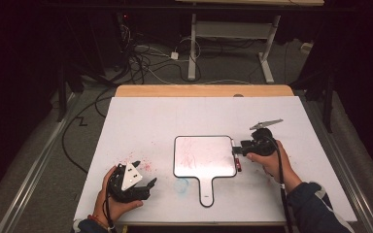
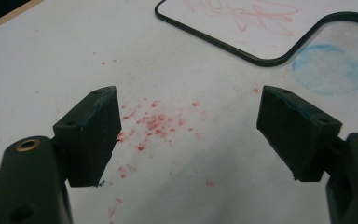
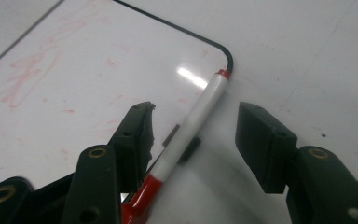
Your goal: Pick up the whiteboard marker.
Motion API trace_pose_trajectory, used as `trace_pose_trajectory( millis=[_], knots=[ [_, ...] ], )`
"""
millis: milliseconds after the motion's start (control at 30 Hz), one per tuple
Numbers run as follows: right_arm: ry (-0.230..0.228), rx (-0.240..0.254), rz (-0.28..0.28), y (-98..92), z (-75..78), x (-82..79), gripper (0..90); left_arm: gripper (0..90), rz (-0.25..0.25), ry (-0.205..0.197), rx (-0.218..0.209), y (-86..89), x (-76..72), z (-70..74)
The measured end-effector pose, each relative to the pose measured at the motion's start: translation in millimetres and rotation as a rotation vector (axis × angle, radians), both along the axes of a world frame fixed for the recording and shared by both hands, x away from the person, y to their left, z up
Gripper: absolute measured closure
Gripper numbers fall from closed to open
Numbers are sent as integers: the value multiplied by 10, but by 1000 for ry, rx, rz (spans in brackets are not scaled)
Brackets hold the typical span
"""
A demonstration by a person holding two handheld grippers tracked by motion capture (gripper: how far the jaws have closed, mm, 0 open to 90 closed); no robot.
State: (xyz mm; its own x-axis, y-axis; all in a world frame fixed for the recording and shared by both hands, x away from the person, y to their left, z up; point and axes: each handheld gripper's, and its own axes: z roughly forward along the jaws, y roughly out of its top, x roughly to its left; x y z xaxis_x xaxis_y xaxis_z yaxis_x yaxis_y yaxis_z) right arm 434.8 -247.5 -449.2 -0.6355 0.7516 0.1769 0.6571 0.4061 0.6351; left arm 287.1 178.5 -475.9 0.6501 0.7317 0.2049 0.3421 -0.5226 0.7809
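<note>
Between the right gripper's point(image 3: 196, 140) parted jaws: one marker point(image 3: 193, 123), white barrel, red ends, lying along the whiteboard's point(image 3: 98, 60) edge, straddled but seemingly not yet clamped, likely lined up for a grab. Left gripper point(image 2: 189, 135): wide open, empty, over red specks point(image 2: 154, 123), whiteboard ahead.

whiteboard point(image 1: 205, 158) mid-table, handle toward near edge | marker point(image 1: 236, 158) along its right edge | right gripper point(image 1: 245, 145) at marker | left gripper point(image 1: 143, 187) near front-left corner, over table point(image 1: 281, 121)
</note>
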Motion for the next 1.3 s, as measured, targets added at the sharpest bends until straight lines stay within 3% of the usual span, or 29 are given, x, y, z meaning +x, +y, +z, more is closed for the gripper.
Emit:
trace_pose_trajectory(
  millis=[133, 233, 367, 500, 633, 700, 800, 867, 900, 967, 1000, 1033, 1100, 1133, 1167, 1233, 1267, 1300],
  knots=[
    [35, -10, -15, 66, -116, 130, 565, 207, 4, 17, -2, -3, -14, -8],
    [26, -10, -25, 85, -118, 166, 645, 207, 2, 18, 1, -9, -19, -8],
    [35, 12, -1, 101, -117, 153, 730, 207, -1, 21, 2, -16, -17, -10],
    [23, -5, 6, 139, -102, 122, 801, 207, 0, 23, 0, -12, -15, -4],
    [23, -4, 6, 124, -104, 120, 813, 207, -1, 29, -5, -18, -6, -4],
    [2, -8, 7, 132, -82, 105, 813, 207, -5, 37, -14, -28, 8, 3],
    [-50, 23, 26, 150, 30, 39, 814, 209, -22, 53, -68, -77, 49, 43],
    [-106, 79, 39, 199, 197, -68, 814, 225, -40, 52, -110, -152, 89, 106],
    [-106, 79, 39, 199, 197, -68, 814, 225, -57, 54, -133, -205, 114, 145],
    [-164, 138, 79, 278, 337, -187, 814, 239, -91, 47, -170, -335, 157, 227],
    [-164, 138, 79, 278, 337, -187, 814, 242, -113, 45, -187, -410, 179, 266],
    [-189, 181, 107, 348, 404, -271, 814, 243, -134, 42, -199, -493, 201, 307],
    [-221, 220, 128, 425, 454, -353, 814, 248, -169, 36, -230, -675, 247, 388],
    [-229, 248, 145, 459, 472, -392, 814, 248, -209, 36, -267, -834, 291, 451],
    [-240, 250, 151, 489, 483, -417, 814, 248, -209, 36, -267, -834, 291, 451],
    [-274, 292, 177, 560, 512, -501, 814, 251, -246, 41, -303, -1100, 370, 525],
    [-274, 292, 177, 560, 512, -501, 814, 251, -246, 41, -303, -1100, 370, 525],
    [-302, 300, 185, 605, 528, -563, 814, 253, -256, 51, -323, -1259, 436, 535]
  ],
)
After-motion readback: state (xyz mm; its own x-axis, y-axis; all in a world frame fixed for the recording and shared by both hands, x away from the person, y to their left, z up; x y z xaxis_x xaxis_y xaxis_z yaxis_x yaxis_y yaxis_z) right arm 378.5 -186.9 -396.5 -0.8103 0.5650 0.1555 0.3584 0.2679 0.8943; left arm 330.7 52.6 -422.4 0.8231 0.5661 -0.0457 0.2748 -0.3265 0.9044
